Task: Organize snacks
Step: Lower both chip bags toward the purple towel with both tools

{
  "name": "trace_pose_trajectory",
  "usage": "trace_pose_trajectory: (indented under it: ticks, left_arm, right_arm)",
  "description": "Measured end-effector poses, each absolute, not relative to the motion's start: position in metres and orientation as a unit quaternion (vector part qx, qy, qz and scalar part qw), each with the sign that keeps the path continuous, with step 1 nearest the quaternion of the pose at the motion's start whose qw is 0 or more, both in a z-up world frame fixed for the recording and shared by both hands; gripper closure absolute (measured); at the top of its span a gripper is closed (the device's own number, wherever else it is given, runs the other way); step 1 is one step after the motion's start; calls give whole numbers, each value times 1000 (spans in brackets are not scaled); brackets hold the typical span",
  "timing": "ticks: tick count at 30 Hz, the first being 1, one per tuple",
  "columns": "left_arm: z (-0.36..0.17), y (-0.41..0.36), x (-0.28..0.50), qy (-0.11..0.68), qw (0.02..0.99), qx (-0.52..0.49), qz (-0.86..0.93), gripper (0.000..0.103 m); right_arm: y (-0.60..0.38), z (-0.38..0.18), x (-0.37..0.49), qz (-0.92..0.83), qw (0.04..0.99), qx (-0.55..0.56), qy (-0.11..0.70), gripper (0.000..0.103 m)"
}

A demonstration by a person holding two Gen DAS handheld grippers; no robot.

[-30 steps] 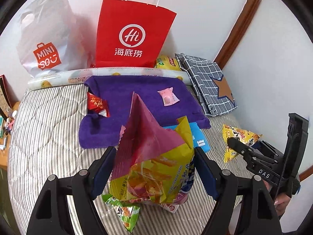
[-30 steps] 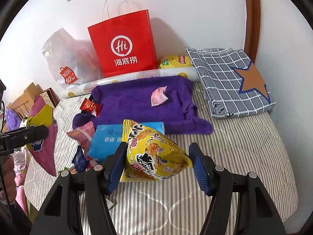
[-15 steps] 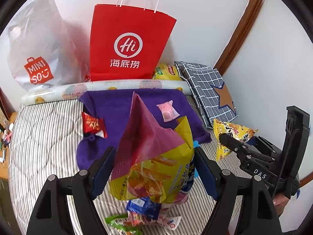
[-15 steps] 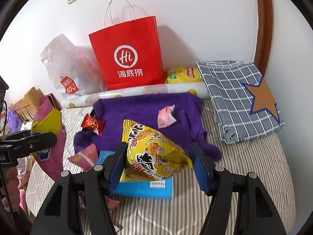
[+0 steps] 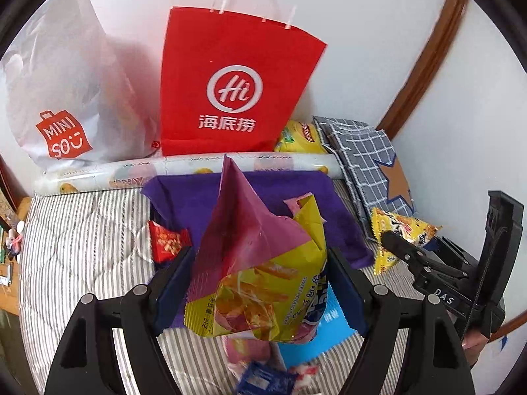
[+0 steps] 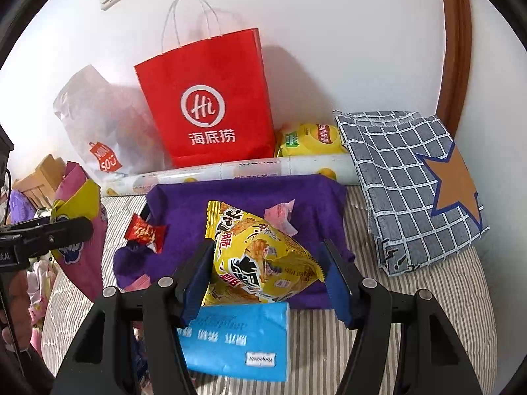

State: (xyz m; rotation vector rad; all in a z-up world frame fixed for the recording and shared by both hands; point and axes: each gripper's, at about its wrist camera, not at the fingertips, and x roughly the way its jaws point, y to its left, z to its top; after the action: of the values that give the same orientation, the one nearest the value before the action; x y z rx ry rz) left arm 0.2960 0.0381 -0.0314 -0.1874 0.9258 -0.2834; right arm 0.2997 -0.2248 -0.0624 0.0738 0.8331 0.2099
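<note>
white wall (image 6: 329, 33) | brown wood trim (image 6: 456, 49) | striped bed (image 6: 411, 322)

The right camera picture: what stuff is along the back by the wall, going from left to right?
White plastic bag → red paper bag → yellow chip bag → checked cloth with a star.
</note>
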Motion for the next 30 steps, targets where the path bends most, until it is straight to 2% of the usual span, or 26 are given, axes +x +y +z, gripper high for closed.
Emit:
trace_pose_trajectory:
  ticks: [13, 30]
  left_arm:
    - [-52, 58, 353, 457, 877, -102, -110, 25]
    - [-115, 61, 423, 511, 847, -116, -93, 25]
  right_arm:
    - [-228, -91, 344, 93, 904, 26, 417, 40]
    - [-224, -155, 384, 97, 880, 13, 464, 40]
